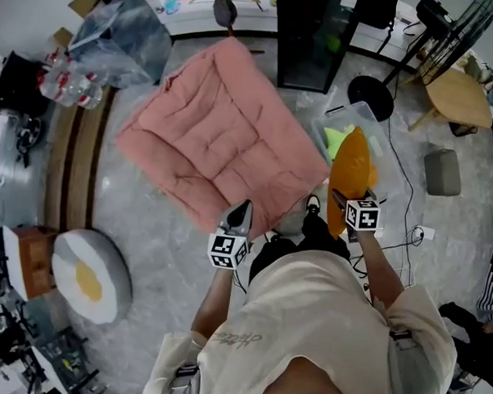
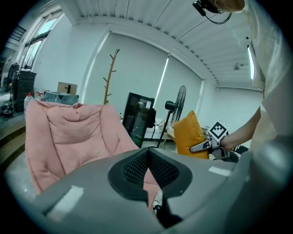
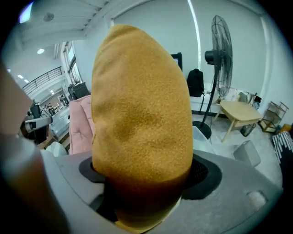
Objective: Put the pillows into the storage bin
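With the right hand-held gripper (image 1: 348, 200) clamped on the orange pillow (image 1: 351, 165) at the clear storage bin (image 1: 333, 121) and the left hand-held gripper (image 1: 241, 211) pinched shut on the pink cushion (image 1: 220, 135), lowering the pillow in likely comes next.

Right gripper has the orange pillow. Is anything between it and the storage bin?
Nothing visible. The orange pillow, clamped in the right gripper, hangs at the near side of the open storage bin. Something yellow-green lies inside, and the corner of the pink cushion sits just left of the bin.
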Action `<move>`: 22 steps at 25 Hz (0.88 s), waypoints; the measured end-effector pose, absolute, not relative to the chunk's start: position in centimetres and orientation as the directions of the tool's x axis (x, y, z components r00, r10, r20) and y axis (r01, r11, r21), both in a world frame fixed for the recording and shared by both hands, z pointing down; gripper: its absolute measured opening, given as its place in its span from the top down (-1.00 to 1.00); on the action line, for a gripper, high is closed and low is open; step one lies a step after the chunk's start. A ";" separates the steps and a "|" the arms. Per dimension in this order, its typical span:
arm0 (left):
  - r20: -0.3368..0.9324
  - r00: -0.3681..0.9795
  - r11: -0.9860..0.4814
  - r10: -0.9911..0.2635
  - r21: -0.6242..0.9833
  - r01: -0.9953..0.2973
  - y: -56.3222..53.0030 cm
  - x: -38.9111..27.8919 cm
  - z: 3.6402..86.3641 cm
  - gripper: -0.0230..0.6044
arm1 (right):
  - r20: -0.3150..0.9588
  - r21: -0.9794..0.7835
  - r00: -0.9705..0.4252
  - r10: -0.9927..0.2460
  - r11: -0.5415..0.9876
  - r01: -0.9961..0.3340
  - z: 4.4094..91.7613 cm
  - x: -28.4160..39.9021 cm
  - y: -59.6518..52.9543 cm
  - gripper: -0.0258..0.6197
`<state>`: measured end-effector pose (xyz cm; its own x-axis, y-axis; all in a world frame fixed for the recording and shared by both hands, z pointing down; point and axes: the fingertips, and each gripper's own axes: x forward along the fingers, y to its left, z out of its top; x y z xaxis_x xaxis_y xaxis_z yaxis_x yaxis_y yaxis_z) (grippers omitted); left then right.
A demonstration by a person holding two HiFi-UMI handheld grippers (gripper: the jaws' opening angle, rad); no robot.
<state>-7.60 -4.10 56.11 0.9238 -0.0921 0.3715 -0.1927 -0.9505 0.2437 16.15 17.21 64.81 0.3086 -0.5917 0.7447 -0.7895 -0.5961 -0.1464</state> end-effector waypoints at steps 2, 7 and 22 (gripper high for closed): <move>0.372 0.924 -0.953 -0.085 0.239 -0.184 -3.9 -6.7 56.1 0.88 | 0.747 -0.142 0.336 -0.574 -0.631 -0.762 65.0 17.8 18.9 -0.43; 0.394 0.916 -0.958 -0.080 0.223 -0.180 -3.7 -3.3 55.9 0.88 | 0.751 -0.146 0.379 -0.541 -0.696 -0.704 65.6 22.3 22.6 -0.43; 0.427 0.902 -0.963 -0.062 0.213 -0.167 1.6 15.2 53.5 0.88 | 0.804 -0.168 0.342 -0.486 -0.738 -0.654 70.6 37.0 31.4 -0.45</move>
<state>15.25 1.58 53.53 0.9020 -0.0621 0.4273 -0.1671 -0.9627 0.2129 37.01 31.43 70.65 0.3418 -0.4859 0.8044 -0.6542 -0.7376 -0.1675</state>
